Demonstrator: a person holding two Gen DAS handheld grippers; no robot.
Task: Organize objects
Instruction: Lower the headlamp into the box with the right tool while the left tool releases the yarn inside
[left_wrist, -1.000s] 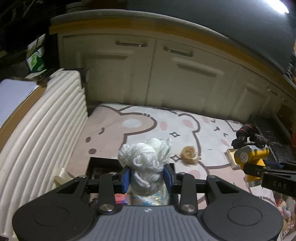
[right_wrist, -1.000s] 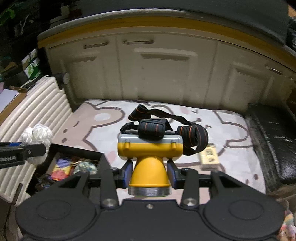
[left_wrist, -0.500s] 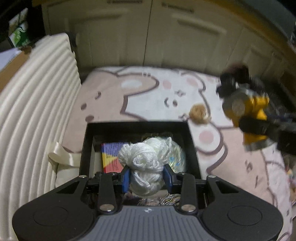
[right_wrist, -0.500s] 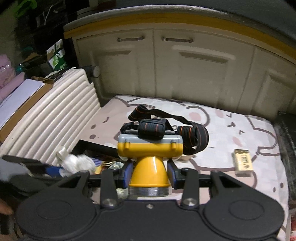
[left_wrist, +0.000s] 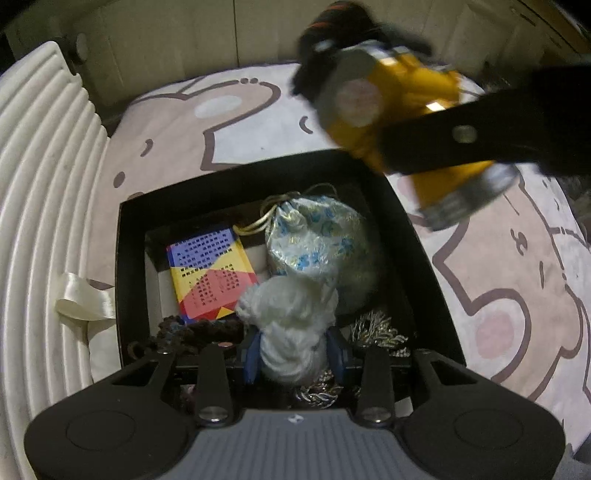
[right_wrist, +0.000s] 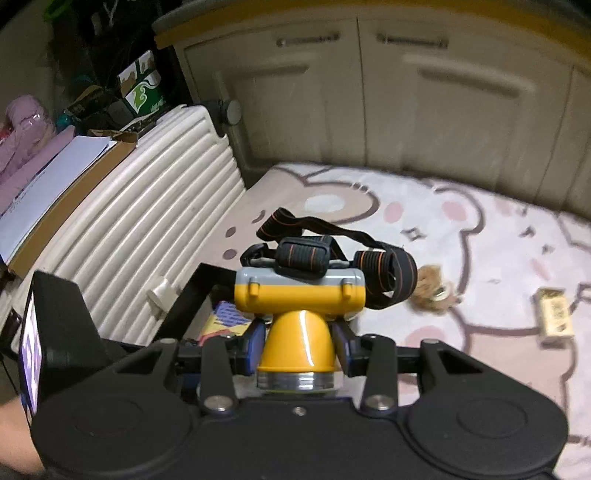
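Bear-print rug (left_wrist: 258, 122) under everything, ribbed white suitcase (left_wrist: 40, 206) on left. Left wrist view: left gripper (left_wrist: 293, 352) jaws pinching white yarn ball (left_wrist: 291, 325) low over black box (left_wrist: 122, 258); colorful booklet (left_wrist: 208, 271) and floral drawstring pouch (left_wrist: 317, 240) inside.

Right wrist view: right gripper (right_wrist: 298, 349) jaws clamped on yellow headlamp (right_wrist: 299, 299), held above box's right edge. Brown fuzzy ball (right_wrist: 432, 291) and small tan packet (right_wrist: 554, 317) on rug, cream cabinets (right_wrist: 406, 96) behind.
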